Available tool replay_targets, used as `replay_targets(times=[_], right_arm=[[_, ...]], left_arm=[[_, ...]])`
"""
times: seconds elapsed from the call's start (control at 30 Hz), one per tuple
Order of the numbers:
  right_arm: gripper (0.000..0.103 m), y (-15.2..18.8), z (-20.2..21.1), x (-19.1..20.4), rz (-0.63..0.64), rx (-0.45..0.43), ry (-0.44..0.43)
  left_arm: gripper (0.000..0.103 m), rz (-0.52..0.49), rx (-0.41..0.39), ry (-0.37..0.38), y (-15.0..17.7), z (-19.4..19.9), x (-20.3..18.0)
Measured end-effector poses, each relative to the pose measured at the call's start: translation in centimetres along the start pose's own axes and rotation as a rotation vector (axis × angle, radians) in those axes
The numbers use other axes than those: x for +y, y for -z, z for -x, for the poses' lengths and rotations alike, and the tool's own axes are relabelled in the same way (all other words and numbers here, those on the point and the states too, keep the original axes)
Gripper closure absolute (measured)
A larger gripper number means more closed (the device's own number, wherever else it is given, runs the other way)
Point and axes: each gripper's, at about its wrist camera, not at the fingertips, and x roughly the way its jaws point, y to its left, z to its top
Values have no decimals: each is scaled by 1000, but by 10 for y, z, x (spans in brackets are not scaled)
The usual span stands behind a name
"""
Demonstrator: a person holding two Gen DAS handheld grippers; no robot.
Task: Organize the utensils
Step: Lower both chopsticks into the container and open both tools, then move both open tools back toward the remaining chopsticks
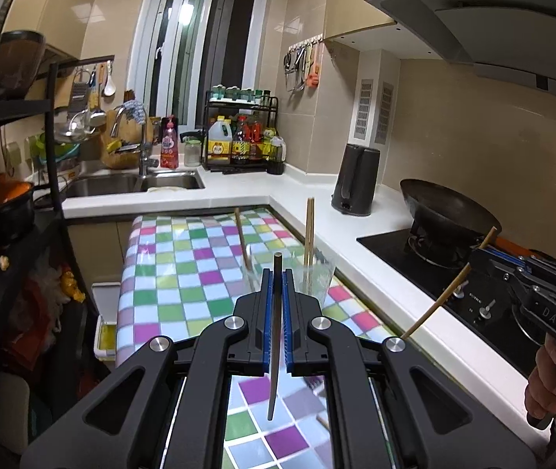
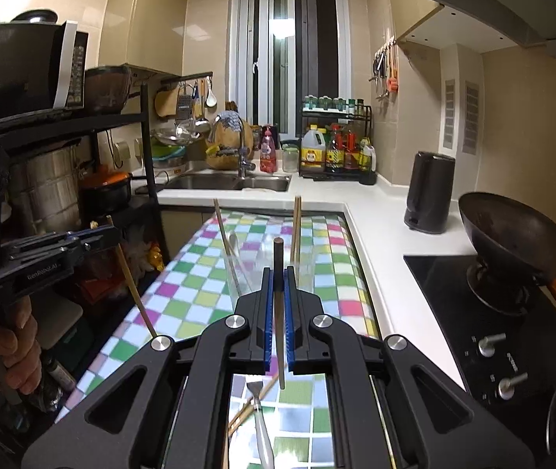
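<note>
My left gripper (image 1: 276,277) is shut on a wooden chopstick (image 1: 276,324) that stands upright between its blue pads. My right gripper (image 2: 278,273) is shut on another chopstick (image 2: 279,312), also upright. Each gripper shows in the other's view, the right one (image 1: 481,254) and the left one (image 2: 100,236), each with its chopstick slanting down. A clear glass (image 1: 317,273) stands on the checkered table just past the fingers and holds two chopsticks (image 1: 309,230); it also shows in the right wrist view (image 2: 262,269). Loose chopsticks and a metal spoon (image 2: 260,426) lie on the cloth under the right gripper.
The checkered tablecloth (image 1: 184,265) covers a narrow table. A white counter (image 1: 356,226) runs along the right with a black kettle (image 1: 356,179), a wok (image 1: 446,211) on the hob, and the sink (image 1: 133,183) at the back. A black rack (image 2: 55,125) with pots stands on the left.
</note>
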Motion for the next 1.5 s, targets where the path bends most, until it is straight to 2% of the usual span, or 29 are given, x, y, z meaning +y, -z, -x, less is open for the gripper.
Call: replay_targets(times=[0.13, 0.3, 0.4, 0.5, 0.67, 0.87, 1.07, 1.13, 1.17, 1.2, 1.33, 1.5], right_arm=[[98, -40, -14, -5, 3, -36, -15], [98, -86, -38, -11, 10, -85, -16], [98, -103, -59, -16, 4, -98, -18], [98, -108, -86, -23, -6, -82, -14], [98, -98, -134, -32, -17, -7, -22], [98, -76, -172, -32, -2, 84, -49], [97, -62, -191, -27, 11, 153, -53], [94, -60, -194, -28, 16, 180, -42], [87, -60, -194, -28, 17, 187, -36], [81, -59, -192, -29, 17, 189, -33], [73, -60, -176, -31, 15, 189, -5], [72, -55, -137, -34, 3, 157, 19]], left_arm=[[98, -4, -14, 32, -39, -17, -2], [98, 3, -78, 52, -91, -38, -4], [98, 16, -119, 54, -115, -51, -3], [98, 24, -109, 50, -127, -79, -1], [98, 43, 12, 46, -121, -129, 7], [98, -7, 176, 40, -94, -175, 3], [98, -33, 253, 54, -79, -192, -3], [90, -24, 272, 71, -78, -195, -3], [76, -9, 274, 74, -78, -193, -2], [68, 0, 265, 74, -79, -191, -2], [68, 0, 216, 79, -84, -171, -4], [68, 2, 153, 84, -79, -129, -9]])
